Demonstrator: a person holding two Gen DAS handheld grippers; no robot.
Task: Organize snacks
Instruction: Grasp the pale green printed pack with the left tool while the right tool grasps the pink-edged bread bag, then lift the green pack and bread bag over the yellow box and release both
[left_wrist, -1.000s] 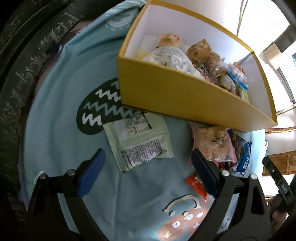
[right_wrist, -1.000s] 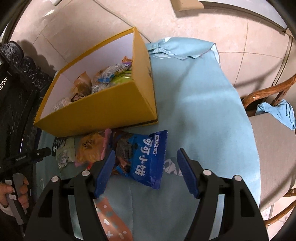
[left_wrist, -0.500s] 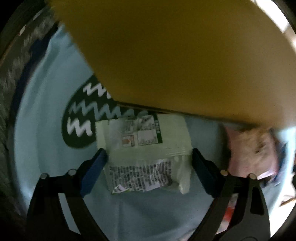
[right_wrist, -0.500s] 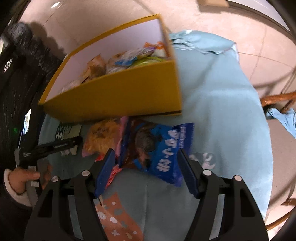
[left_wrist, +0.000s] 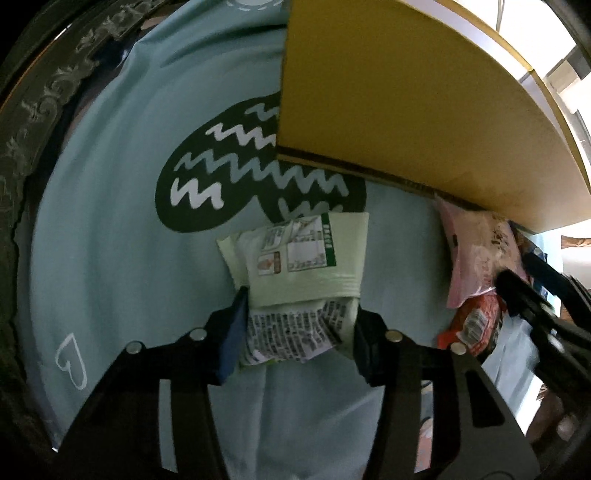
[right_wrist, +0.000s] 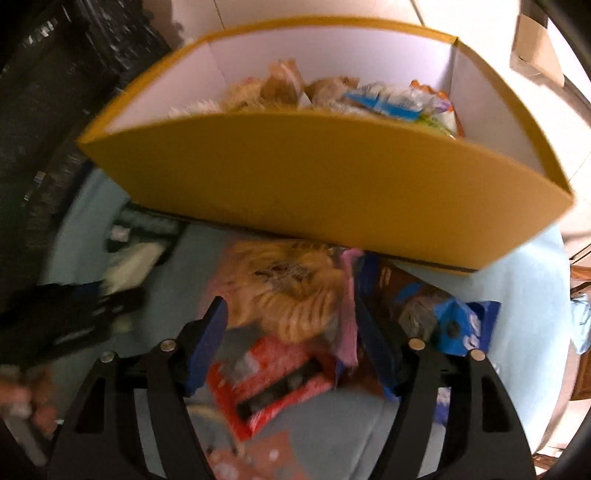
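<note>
1. Yellow cardboard box (right_wrist: 325, 192) already holds many snacks; it stands on the blue cloth (left_wrist: 110, 221).
2. Our left gripper (left_wrist: 295, 332) came down since a second ago and now pinches the pale green packet (left_wrist: 303, 258).
3. Our right gripper (right_wrist: 291, 332) is spread over the pink pastry packet (right_wrist: 295, 295); next we lift both.

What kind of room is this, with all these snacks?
Probably a home dining area: a table under a light blue cartoon-print cloth, a yellow snack box on it, pale floor tiles beyond, and a dark ornate carved edge alongside.
</note>
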